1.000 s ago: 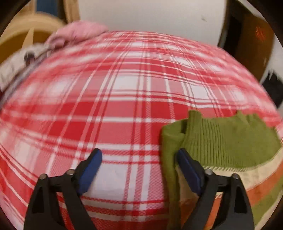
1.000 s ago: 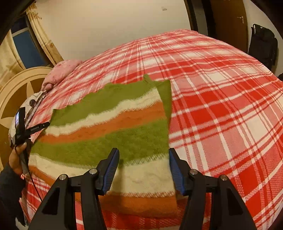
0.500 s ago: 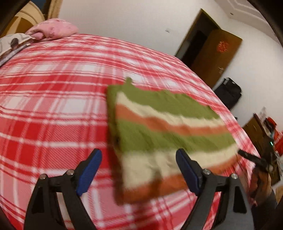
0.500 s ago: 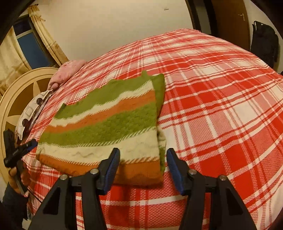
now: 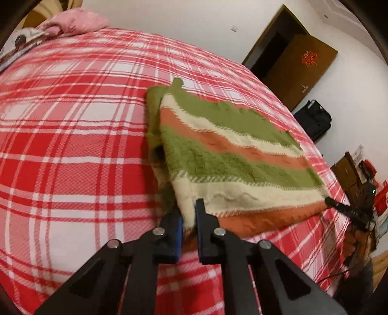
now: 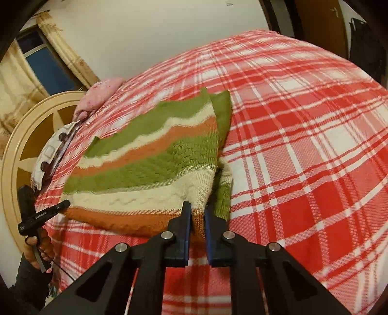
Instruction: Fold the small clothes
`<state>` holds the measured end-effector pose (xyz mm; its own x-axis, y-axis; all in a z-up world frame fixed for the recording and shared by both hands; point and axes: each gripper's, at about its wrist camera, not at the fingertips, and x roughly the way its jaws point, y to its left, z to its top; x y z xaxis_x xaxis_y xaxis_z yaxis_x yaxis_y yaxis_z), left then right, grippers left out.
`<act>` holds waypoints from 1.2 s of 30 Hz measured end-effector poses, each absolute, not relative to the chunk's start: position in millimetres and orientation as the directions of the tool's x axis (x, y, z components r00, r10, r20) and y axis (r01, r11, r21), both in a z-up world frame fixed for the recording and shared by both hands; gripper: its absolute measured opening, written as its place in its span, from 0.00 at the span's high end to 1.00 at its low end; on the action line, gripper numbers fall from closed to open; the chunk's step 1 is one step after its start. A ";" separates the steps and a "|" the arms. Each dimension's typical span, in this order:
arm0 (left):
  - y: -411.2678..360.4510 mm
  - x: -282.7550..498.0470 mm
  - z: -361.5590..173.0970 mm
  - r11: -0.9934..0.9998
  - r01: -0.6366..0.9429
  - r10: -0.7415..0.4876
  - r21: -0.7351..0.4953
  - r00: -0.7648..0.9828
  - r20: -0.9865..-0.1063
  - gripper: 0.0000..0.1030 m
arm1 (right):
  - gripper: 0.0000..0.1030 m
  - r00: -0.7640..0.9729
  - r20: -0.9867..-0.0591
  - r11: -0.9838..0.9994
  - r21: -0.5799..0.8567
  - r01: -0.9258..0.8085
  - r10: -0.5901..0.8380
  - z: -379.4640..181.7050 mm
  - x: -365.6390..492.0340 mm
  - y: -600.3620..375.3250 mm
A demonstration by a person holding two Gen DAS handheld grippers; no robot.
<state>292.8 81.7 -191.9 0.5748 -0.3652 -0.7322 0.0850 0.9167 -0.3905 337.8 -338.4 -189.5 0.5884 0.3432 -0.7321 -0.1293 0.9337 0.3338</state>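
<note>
A small knitted sweater (image 5: 232, 155) with green, cream and orange stripes lies on the red plaid bed, its sleeves tucked under. My left gripper (image 5: 188, 218) is shut on its near left hem corner. My right gripper (image 6: 197, 215) is shut on the near right hem corner of the sweater (image 6: 150, 160). The hem is lifted a little off the bed between the two grippers. Each view shows the other gripper at the far hem corner, held in a hand: the right one (image 5: 339, 208) and the left one (image 6: 48, 210).
The red and white plaid bedspread (image 5: 72, 145) covers the whole bed. A pink pillow (image 5: 75, 20) and a patterned cloth (image 6: 55, 150) lie at the head by the round wooden headboard (image 6: 21, 135). A brown door (image 5: 298, 70) and a black bag (image 5: 312, 118) stand beyond the bed.
Both grippers were open above the sweater and have moved to its near hem corners and shut on them. The hem edge has lifted slightly.
</note>
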 end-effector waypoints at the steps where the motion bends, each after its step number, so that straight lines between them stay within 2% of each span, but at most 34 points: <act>1: 80.4 294.4 -194.6 0.923 0.083 -0.352 -0.375 0.573 -0.740 0.91 | 0.91 0.583 -0.746 0.943 0.306 -0.128 0.321 -190.3 336.3 -335.9; 5: 78.3 293.1 -201.4 0.943 0.084 -0.307 -0.321 0.588 -0.748 0.86 | 0.91 0.556 -0.796 0.970 0.219 -0.103 0.239 -208.3 340.8 -330.5; 8: 70.6 287.5 -196.5 0.961 0.091 -0.261 -0.262 0.613 -0.746 0.83 | 0.90 0.576 -0.779 0.966 0.243 -0.086 0.247 -208.9 341.8 -333.6; 10: 67.1 285.6 -194.0 0.962 0.104 -0.260 -0.252 0.623 -0.738 0.71 | 0.83 0.592 -0.770 0.967 0.243 -0.075 0.240 -204.8 340.4 -333.8; 12: 66.4 285.0 -192.7 0.970 0.093 -0.232 -0.225 0.638 -0.734 0.46 | 0.71 0.606 -0.768 0.975 0.210 -0.070 0.208 -199.1 339.2 -331.2; 13: 66.6 285.1 -192.2 0.971 0.093 -0.225 -0.218 0.649 -0.726 0.45 | 0.69 0.613 -0.766 0.978 0.197 -0.065 0.195 -196.2 338.9 -330.5; 17: 67.6 289.8 -197.1 0.970 0.084 -0.229 -0.229 0.640 -0.734 0.45 | 0.67 0.660 -0.739 0.990 0.130 -0.052 0.132 -176.8 331.7 -321.4; 19: 66.2 291.7 -200.9 0.972 0.084 -0.224 -0.222 0.627 -0.746 0.48 | 0.66 0.682 -0.721 0.993 0.101 -0.068 0.120 -166.1 329.4 -311.7; 20: 65.4 291.6 -202.0 0.971 0.087 -0.228 -0.223 0.626 -0.746 0.55 | 0.66 0.690 -0.712 0.992 0.100 -0.083 0.129 -160.9 329.1 -305.0; 21: 65.0 291.7 -202.9 0.970 0.091 -0.232 -0.225 0.625 -0.746 0.66 | 0.65 0.694 -0.706 0.990 0.100 -0.101 0.142 -156.7 329.8 -297.0; 24: 64.8 290.9 -202.9 0.970 0.091 -0.232 -0.225 0.625 -0.745 0.77 | 0.57 0.677 -0.703 0.975 0.124 -0.184 0.217 -153.9 336.7 -263.9; 29: 66.4 289.5 -204.1 0.968 0.098 -0.240 -0.229 0.619 -0.748 0.77 | 0.57 0.607 -0.731 0.937 0.131 -0.324 0.312 -177.9 349.2 -201.1; 32: 66.8 283.2 -205.9 0.970 0.107 -0.235 -0.217 0.622 -0.747 0.74 | 0.56 0.544 -0.786 0.940 0.132 -0.314 0.292 -208.8 357.9 -183.5; 36: 71.5 272.5 -208.3 0.964 0.131 -0.260 -0.230 0.627 -0.734 0.72 | 0.55 0.567 -0.782 0.941 0.070 -0.332 0.258 -211.5 347.7 -178.3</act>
<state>272.5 71.5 -208.3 0.6272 -0.2602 -0.7341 0.1307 0.9643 -0.2302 347.7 -178.3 -211.5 0.5672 0.2584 -0.7820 -0.3315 0.9408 0.0704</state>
